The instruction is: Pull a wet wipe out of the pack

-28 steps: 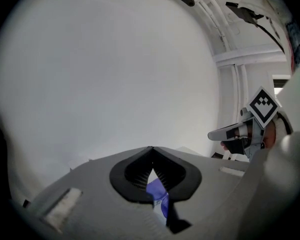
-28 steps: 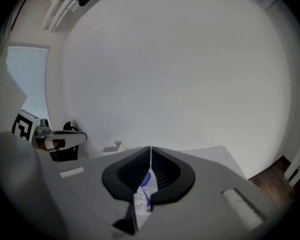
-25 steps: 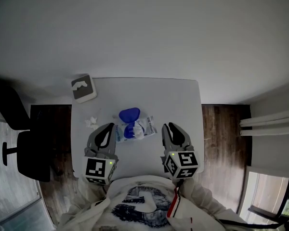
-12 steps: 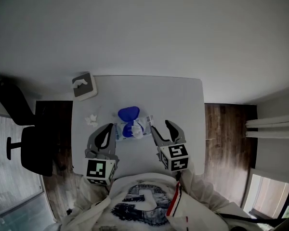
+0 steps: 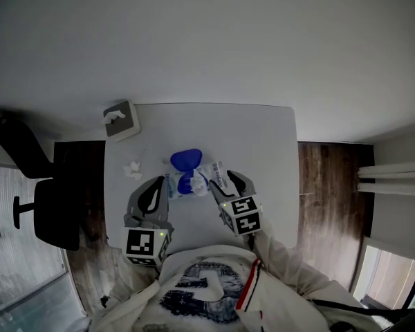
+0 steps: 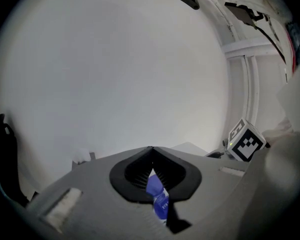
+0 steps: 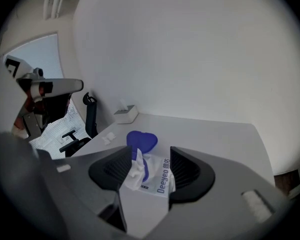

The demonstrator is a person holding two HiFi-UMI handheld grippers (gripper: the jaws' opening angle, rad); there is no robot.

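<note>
White tabletop (image 5: 263,137) carries the pack (image 5: 209,180) slightly toward its 6 o'clock edge, well inboard of both side edges. The blue lid (image 5: 185,160) is hinged open at the pack's 12 o'clock side. A wet wipe (image 7: 134,173) stands up from the opening as a crumpled tuft.

Right hand-held gripper (image 7: 150,158): released, with the jaws spread wide, having just been opening. It sits at the pack's 4 o'clock. The tuft and the pack body show in line between the jaws, and neither pad presses on them.

Left hand-held gripper (image 6: 152,149): clenched, tips together, at the pack's 8 o'clock edge. Whether it pinches the film cannot be determined.

Bare surface extends from the lid to the 12 o'clock edge and toward the 3 o'clock edge. A crumpled scrap (image 5: 132,170) lies at the pack's 10 o'clock. A grey box (image 5: 121,120) sits at the tabletop's 10 o'clock corner. An office chair (image 5: 45,213) stands off the 9 o'clock edge.
</note>
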